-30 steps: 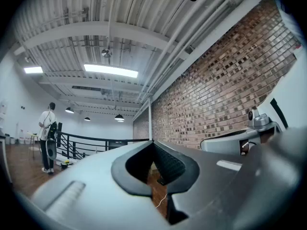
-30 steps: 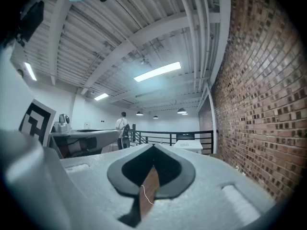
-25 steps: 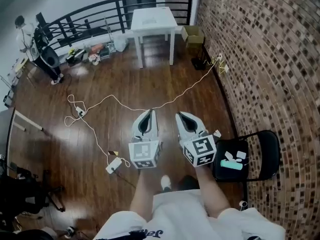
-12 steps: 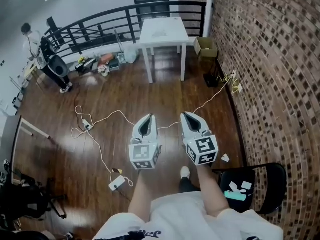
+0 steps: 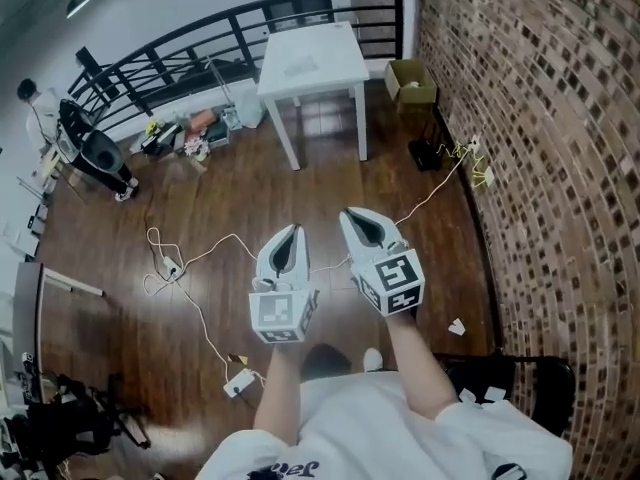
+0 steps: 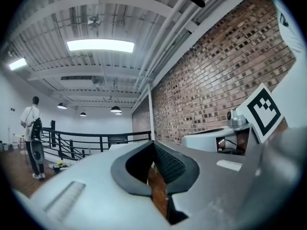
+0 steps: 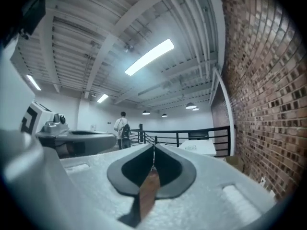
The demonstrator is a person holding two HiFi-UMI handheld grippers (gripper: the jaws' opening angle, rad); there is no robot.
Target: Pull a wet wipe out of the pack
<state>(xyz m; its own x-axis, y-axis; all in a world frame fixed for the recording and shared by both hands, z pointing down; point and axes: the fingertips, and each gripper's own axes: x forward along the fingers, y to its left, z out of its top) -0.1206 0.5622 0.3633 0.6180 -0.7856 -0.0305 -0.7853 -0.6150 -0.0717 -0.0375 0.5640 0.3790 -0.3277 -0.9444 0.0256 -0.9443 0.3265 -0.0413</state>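
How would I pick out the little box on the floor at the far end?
Follow the brick wall on the right to its far end, where a white table stands before the black railing. The cardboard box sits on the wood floor between that table and the wall. It is brown and open-topped, unlike the mixed clutter left of the table.

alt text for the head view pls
Seen from above, two grey hand-held tongs with black-and-white marker cubes, the left tongs and the right tongs, both shut and empty, hover side by side over a dark wooden floor. A white square table stands ahead beside a brick wall.
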